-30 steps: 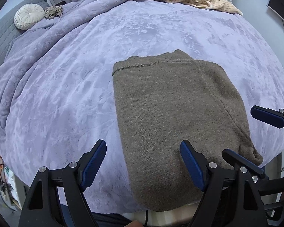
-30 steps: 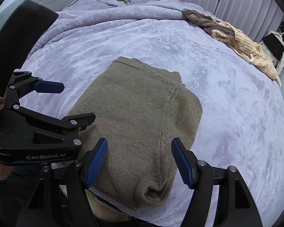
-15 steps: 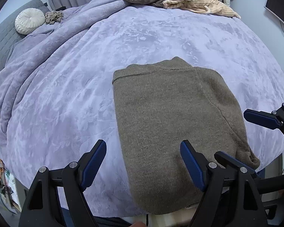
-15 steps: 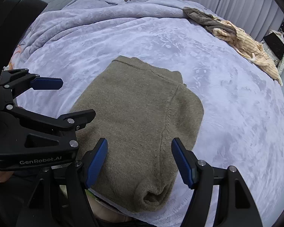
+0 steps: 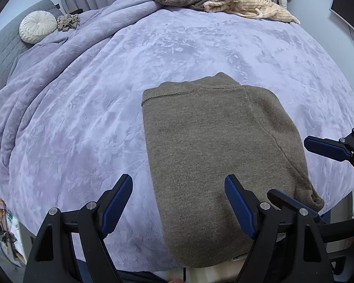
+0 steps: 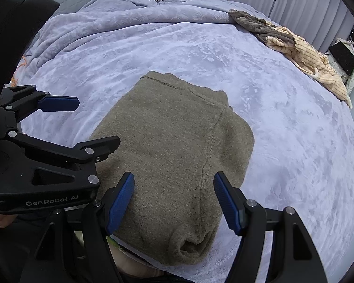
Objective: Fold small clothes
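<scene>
An olive-brown knit sweater [image 5: 214, 146] lies partly folded on the lavender bedspread [image 5: 82, 122], its lower end hanging over the near bed edge. It also shows in the right wrist view [image 6: 177, 146], with a sleeve cuff [image 6: 188, 247] at the near end. My left gripper [image 5: 178, 206] is open and empty, above the sweater's near left edge. My right gripper [image 6: 173, 202] is open and empty, above the sweater's near end. Each gripper shows in the other's view: the right one [image 5: 328, 148] at the right, the left one [image 6: 59, 122] at the left.
A pile of brown and cream striped clothes [image 5: 224, 2] lies at the far edge of the bed, also in the right wrist view [image 6: 295, 47]. A round white cushion [image 5: 37, 29] and a small crumpled brown cloth [image 5: 68, 21] sit at the far left. Curtains hang behind.
Both grippers have drawn back and up a little from the sweater, staying open. The sweater has not moved.
</scene>
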A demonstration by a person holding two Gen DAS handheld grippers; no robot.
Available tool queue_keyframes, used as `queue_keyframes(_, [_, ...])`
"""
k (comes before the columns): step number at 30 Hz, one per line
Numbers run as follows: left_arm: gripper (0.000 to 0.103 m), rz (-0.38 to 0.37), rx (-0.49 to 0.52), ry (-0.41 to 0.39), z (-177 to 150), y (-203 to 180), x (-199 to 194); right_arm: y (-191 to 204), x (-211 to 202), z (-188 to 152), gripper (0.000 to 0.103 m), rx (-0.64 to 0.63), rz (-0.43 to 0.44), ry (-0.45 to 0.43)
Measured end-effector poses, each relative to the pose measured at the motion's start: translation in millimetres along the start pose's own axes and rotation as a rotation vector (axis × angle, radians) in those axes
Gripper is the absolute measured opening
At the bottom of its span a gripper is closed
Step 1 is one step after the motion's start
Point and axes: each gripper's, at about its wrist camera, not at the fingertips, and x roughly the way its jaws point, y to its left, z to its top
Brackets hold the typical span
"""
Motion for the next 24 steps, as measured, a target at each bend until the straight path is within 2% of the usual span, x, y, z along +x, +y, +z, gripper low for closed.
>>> queue_keyframes(24, [0.081, 0.005, -0.007, -0.012, 0.8, 0.1, -3.3, 1.9, -1.3, 0.9, 0.073, -0.004, -0.005, -0.002])
